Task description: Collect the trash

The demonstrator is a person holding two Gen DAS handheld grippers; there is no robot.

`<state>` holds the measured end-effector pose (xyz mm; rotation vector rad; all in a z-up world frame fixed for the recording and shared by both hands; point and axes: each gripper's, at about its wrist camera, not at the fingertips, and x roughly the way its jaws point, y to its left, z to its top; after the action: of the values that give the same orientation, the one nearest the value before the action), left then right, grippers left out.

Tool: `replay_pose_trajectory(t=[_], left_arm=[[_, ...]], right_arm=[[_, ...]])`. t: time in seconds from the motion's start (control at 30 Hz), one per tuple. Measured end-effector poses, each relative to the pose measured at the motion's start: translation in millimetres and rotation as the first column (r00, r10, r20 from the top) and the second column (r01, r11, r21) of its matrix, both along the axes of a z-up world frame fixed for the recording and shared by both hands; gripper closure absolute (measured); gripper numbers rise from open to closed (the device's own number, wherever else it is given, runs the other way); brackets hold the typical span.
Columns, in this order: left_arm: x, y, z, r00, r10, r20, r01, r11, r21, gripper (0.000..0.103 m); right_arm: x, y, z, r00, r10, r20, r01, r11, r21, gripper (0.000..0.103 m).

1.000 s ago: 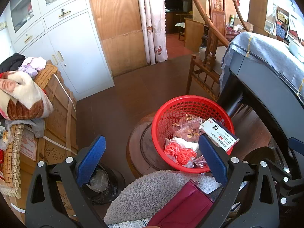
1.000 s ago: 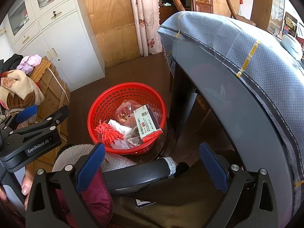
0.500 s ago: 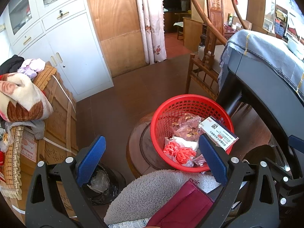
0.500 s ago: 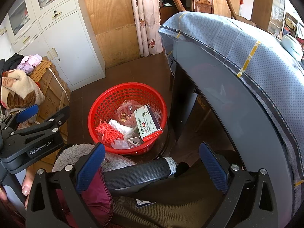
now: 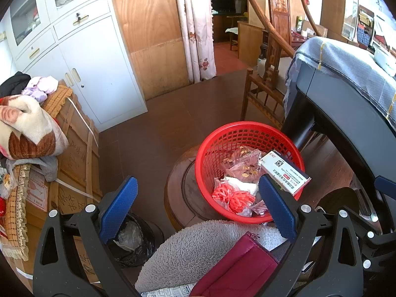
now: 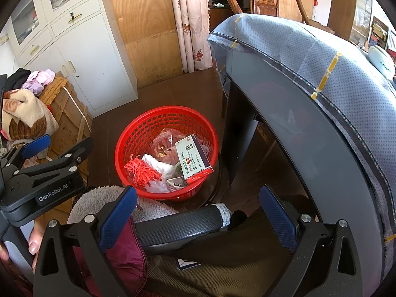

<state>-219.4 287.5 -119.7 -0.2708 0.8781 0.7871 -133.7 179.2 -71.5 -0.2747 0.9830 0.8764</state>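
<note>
A red mesh basket [image 5: 217,146] [image 6: 146,133] sits on a round wooden stool [image 5: 178,193]. It holds a white and green carton [image 5: 284,175] [image 6: 194,158], a red string bundle [image 5: 232,196] [image 6: 141,170], a clear bag of gold bits [image 5: 242,165] and white wrappers. My left gripper [image 5: 198,208] is open and empty, held above and short of the basket; it also shows in the right wrist view [image 6: 44,170]. My right gripper [image 6: 198,212] is open and empty, above a black armrest [image 6: 183,225].
A table under a blue cover [image 6: 309,74] stands right of the basket. A wooden chair [image 5: 269,81] is behind it. Wooden crates with blankets [image 5: 74,153] and white cabinets [image 5: 94,74] are on the left. A black-lined bin [image 5: 133,240] is by the stool. A grey fleece [image 5: 198,245] and a maroon cushion [image 5: 237,269] lie close below.
Both views have shifted only slightly. The grippers stay open and empty and the basket's contents have not moved.
</note>
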Motion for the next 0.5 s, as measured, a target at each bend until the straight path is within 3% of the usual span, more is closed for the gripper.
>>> replay_pose_trajectory(t=[0.5], left_arm=[[-2.2, 8.7, -5.2, 1.000, 0.006, -0.008, -0.006, 0.999, -0.033, 0.008]], right_arm=[[-0.6, 0.7, -0.8, 1.000, 0.000, -0.002, 0.000, 1.000, 0.000, 0.006]])
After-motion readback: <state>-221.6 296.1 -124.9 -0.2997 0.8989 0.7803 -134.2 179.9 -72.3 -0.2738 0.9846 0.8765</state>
